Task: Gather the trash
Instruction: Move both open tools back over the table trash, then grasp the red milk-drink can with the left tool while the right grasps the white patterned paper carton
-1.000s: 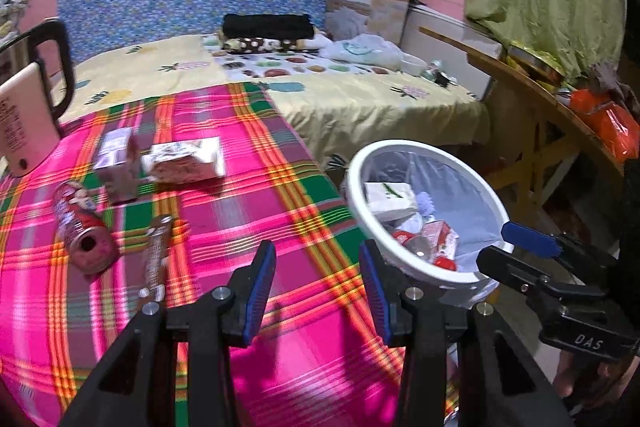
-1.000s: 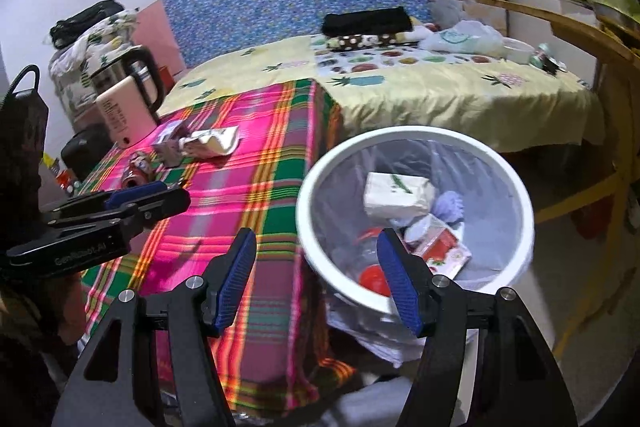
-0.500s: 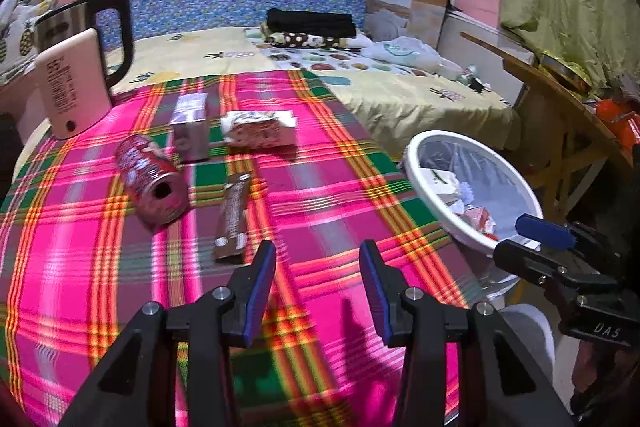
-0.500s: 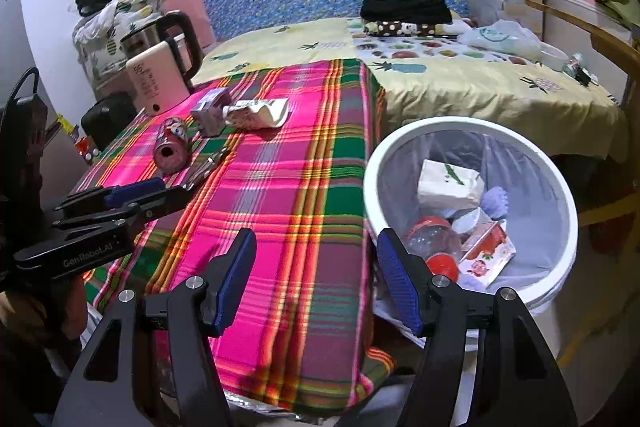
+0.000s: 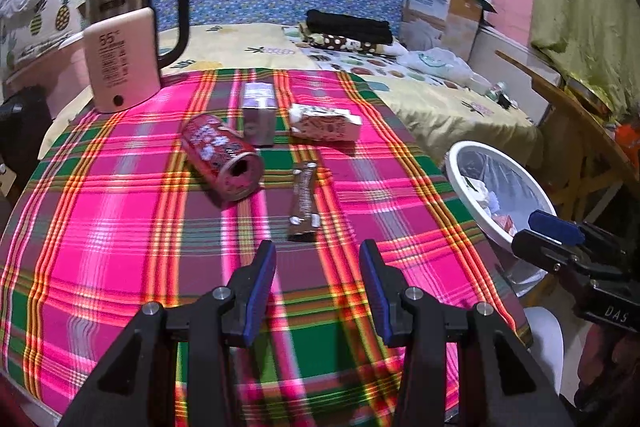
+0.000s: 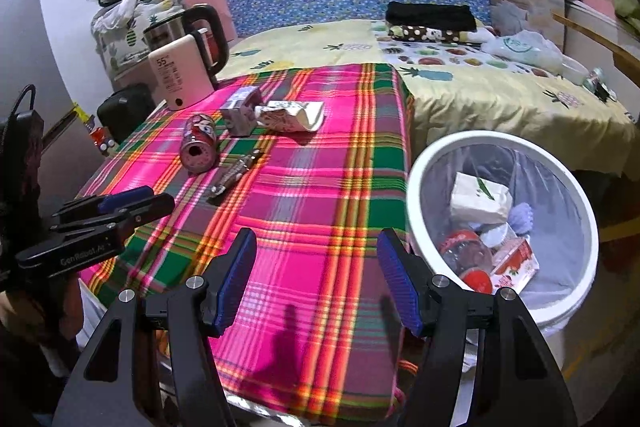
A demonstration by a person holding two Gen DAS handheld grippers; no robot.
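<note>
On the pink plaid table [image 5: 120,227] lie a red can [image 5: 220,155] on its side, a brown snack wrapper [image 5: 304,203], a small purple carton [image 5: 259,113] and a crumpled white carton [image 5: 324,123]. My left gripper [image 5: 317,283] is open and empty, just short of the wrapper. My right gripper [image 6: 317,285] is open and empty over the table's near right edge, beside the white bin [image 6: 416,187], which holds several pieces of trash. The can [image 6: 198,147] and wrapper [image 6: 234,177] also show in the right wrist view.
A pink electric kettle [image 5: 120,63] stands at the table's far left corner. A bed with a yellow sheet [image 5: 440,103] lies behind the table. A wooden table [image 5: 568,115] stands right of the bin. The other gripper [image 5: 560,243] shows at the right edge.
Both grippers have swung left, away from the bin and toward the table. The can and wrapper now sit ahead of my left gripper. Both stay open and empty.
</note>
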